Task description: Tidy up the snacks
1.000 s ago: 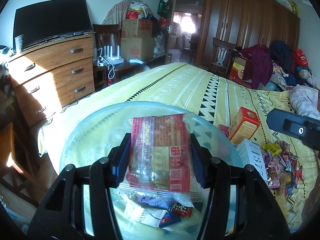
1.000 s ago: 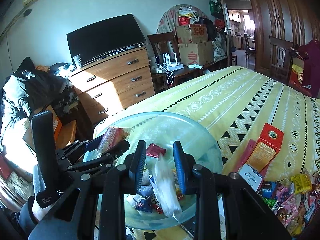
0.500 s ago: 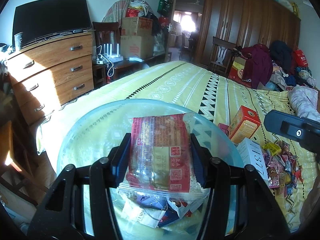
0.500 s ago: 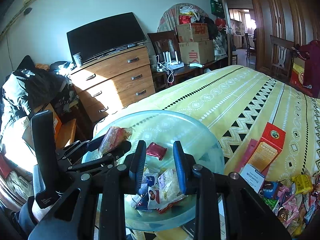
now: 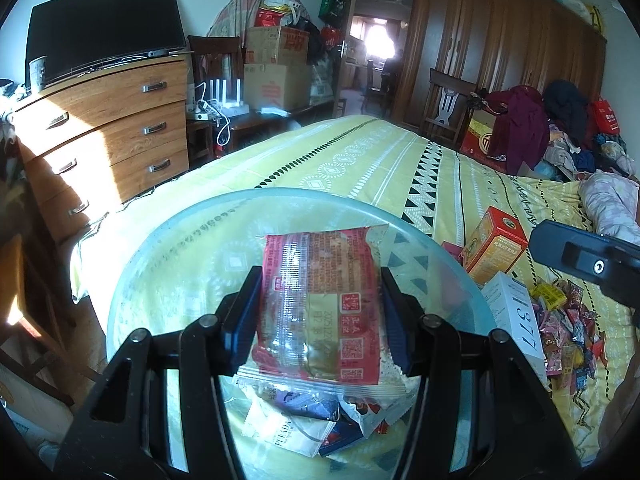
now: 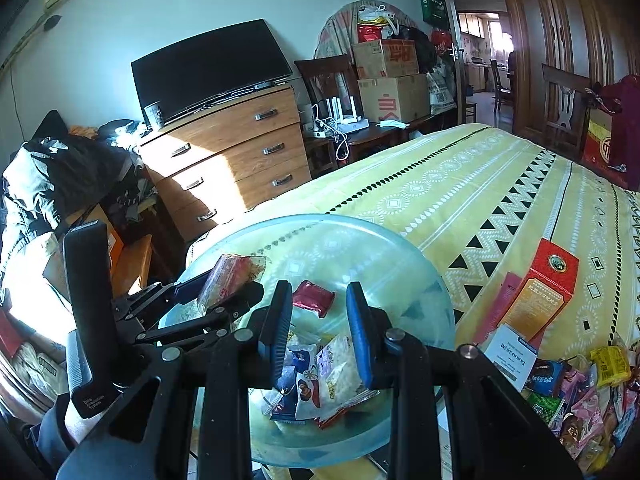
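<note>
A clear blue glass bowl (image 5: pixel 168 264) sits on the bed's near corner and holds several snack packets (image 6: pixel 320 380). My left gripper (image 5: pixel 320 320) is shut on a red snack packet (image 5: pixel 320 304), held above the bowl. It also shows in the right wrist view (image 6: pixel 230 280) at the bowl's left rim. My right gripper (image 6: pixel 318 328) is open and empty above the bowl (image 6: pixel 384 248). A small dark red packet (image 6: pixel 313 299) lies in the bowl between its fingers.
A pile of loose snacks (image 6: pixel 584 396) lies on the yellow bedspread (image 6: pixel 460 196) at the right, beside a red-orange box (image 6: pixel 540 292) and a white box (image 5: pixel 516 324). A wooden dresser (image 6: pixel 232 160) with a TV stands past the bed's left edge.
A clear snack packet that hung between my right gripper's fingers has dropped into the bowl. The left gripper keeps its hold on the red packet, nearly still.
</note>
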Demonstrator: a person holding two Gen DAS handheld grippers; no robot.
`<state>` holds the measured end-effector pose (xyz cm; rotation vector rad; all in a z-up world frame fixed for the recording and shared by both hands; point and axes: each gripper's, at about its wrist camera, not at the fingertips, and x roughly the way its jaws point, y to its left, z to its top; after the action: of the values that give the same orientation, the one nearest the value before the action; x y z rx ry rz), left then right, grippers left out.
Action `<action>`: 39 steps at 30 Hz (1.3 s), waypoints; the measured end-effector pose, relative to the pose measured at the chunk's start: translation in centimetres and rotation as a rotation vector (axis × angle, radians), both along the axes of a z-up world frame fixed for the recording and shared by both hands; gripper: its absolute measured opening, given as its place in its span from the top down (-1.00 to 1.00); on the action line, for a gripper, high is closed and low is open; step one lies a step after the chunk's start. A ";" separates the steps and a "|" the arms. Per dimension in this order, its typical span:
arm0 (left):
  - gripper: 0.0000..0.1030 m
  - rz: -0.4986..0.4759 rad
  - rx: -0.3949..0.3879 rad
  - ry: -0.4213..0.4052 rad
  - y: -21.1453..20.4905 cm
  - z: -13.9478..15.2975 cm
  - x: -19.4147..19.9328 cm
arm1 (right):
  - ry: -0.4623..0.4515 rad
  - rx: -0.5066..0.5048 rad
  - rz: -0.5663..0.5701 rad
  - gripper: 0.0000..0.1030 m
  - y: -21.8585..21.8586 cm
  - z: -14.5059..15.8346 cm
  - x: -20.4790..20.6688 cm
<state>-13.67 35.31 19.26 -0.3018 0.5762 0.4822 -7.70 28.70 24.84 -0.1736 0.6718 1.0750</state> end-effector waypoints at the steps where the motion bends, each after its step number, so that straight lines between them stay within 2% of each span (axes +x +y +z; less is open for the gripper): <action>1: -0.08 0.001 -0.001 0.001 0.0 0.0 0.1 | 0.001 -0.001 0.001 0.40 0.2 -0.1 0.0; 17: -0.10 0.013 -0.027 0.019 0.9 -0.8 0.2 | 0.031 -0.017 0.011 0.40 1.2 -1.3 0.6; 23: -0.36 0.025 -0.033 0.001 1.2 -0.5 0.0 | 0.055 -0.016 0.015 0.40 1.4 -1.9 0.9; 24: -0.39 0.026 -0.031 0.000 1.2 -0.5 0.0 | 0.059 -0.016 0.013 0.39 1.4 -2.0 1.0; 26: -0.41 0.028 -0.029 0.007 1.3 -0.6 0.1 | 0.068 -0.011 0.009 0.21 1.3 -2.3 1.1; 28: -0.41 0.026 -0.031 0.007 1.3 -0.7 0.0 | 0.071 -0.010 0.006 0.19 1.3 -2.4 1.2; 35: -0.45 0.026 -0.028 0.009 1.5 -0.6 0.1 | 0.084 -0.009 0.012 -0.05 1.2 -2.9 0.9; 39: -0.54 0.032 -0.026 0.009 1.6 -0.6 0.0 | 0.087 -0.005 0.008 -0.16 0.9 -3.0 0.5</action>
<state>-13.68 36.90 18.66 -0.3337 0.5876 0.5073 -7.16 29.63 21.84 -0.1344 0.7524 1.0930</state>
